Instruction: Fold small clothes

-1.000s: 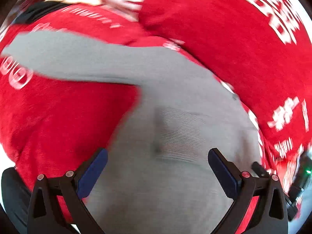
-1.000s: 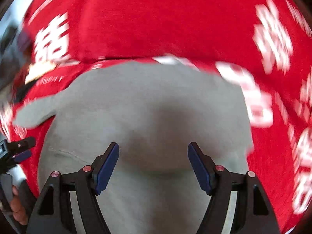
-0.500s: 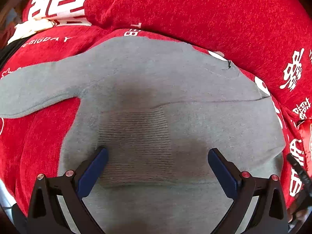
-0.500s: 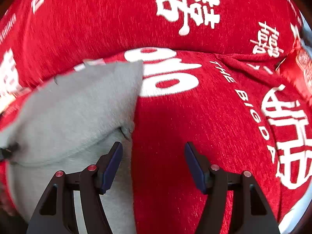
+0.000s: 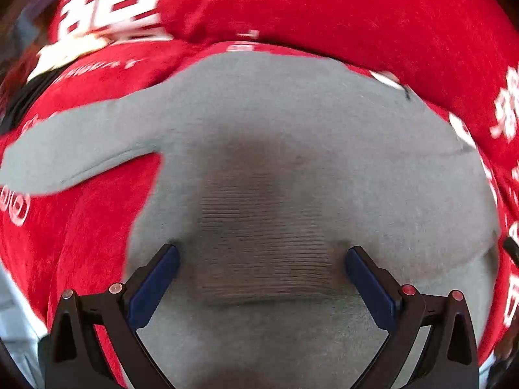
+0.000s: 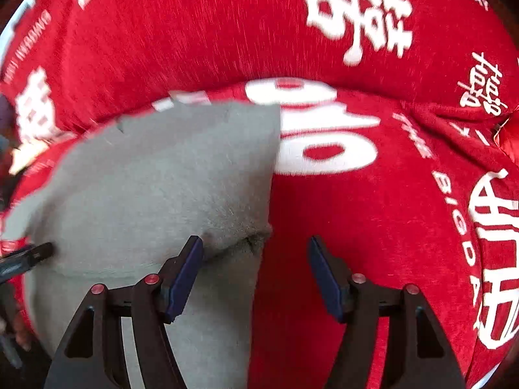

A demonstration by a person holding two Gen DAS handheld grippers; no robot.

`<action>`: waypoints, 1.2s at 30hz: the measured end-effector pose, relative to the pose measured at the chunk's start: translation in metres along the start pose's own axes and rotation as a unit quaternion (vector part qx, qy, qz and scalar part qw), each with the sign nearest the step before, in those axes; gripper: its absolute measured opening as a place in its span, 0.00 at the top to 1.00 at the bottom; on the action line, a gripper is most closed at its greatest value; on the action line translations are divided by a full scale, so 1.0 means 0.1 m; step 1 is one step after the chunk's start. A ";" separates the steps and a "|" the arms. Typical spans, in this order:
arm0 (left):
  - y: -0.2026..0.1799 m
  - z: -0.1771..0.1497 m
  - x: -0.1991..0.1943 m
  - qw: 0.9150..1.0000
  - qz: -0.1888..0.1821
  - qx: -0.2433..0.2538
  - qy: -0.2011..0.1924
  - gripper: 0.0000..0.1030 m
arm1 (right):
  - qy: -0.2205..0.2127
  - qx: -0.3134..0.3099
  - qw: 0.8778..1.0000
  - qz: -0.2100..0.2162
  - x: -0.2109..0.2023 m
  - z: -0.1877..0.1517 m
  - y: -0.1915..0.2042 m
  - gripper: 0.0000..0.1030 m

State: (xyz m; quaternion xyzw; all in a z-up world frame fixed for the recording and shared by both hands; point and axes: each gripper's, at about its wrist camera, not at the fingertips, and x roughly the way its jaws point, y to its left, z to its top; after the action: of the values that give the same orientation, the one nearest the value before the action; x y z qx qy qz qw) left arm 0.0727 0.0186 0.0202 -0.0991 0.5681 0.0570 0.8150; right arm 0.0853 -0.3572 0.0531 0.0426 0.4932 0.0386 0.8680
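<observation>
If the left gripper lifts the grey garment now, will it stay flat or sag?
Probably sag: the grey garment lies soft and creased on the red cover. Its sleeve would likely dangle. It looks thin, so probably light.

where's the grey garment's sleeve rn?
Left wrist view: the sleeve sticks out left from the grey garment, flat on the red cover, well away from the left gripper, whose jaws are open.
</observation>
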 end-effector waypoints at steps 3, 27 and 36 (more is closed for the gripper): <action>-0.08 0.01 -0.10 0.999 -0.029 -0.021 -0.009 0.00 | -0.026 -0.027 0.999 -0.005 -0.17 0.07 0.14 0.30; -0.25 -0.09 0.02 0.999 -0.032 0.035 -0.017 0.00 | 0.069 -0.060 0.994 -0.053 0.54 0.14 1.17 0.21; 0.51 -0.19 -0.27 0.999 -0.033 -0.015 -0.039 0.00 | 0.018 -0.113 0.990 -0.076 0.05 -0.31 1.55 0.20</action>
State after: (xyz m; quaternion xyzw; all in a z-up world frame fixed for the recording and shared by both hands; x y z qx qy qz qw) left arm 0.0356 0.0648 0.0344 -0.1282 0.5312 0.0425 0.8364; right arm 0.0575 -0.2012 0.0502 -0.0944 0.5034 0.0288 0.8584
